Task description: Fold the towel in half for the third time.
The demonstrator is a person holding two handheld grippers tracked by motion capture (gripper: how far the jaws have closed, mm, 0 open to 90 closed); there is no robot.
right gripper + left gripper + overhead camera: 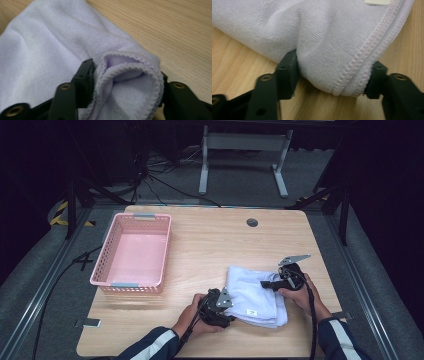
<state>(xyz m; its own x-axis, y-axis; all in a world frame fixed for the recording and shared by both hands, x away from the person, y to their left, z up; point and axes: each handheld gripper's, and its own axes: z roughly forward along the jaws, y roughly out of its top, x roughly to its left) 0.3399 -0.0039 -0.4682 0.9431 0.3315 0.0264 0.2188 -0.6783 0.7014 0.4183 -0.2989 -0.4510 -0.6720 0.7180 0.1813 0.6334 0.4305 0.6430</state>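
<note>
Between your left gripper's (332, 75) jaws sits a bunched, stitched corner of the folded white towel (254, 296), pads pressing both sides; your right gripper (126, 82) is likewise clamped on a rolled hem at the towel's far side. That towel lies near the bench's (210, 245) front right corner. Both bites look shallow, so lifting unevenly could, I judge, pull a hem free or let the fold fall open. Well apart, by the left edge, stands the pink basket (162, 254); nothing lies between it and the towel.
</note>
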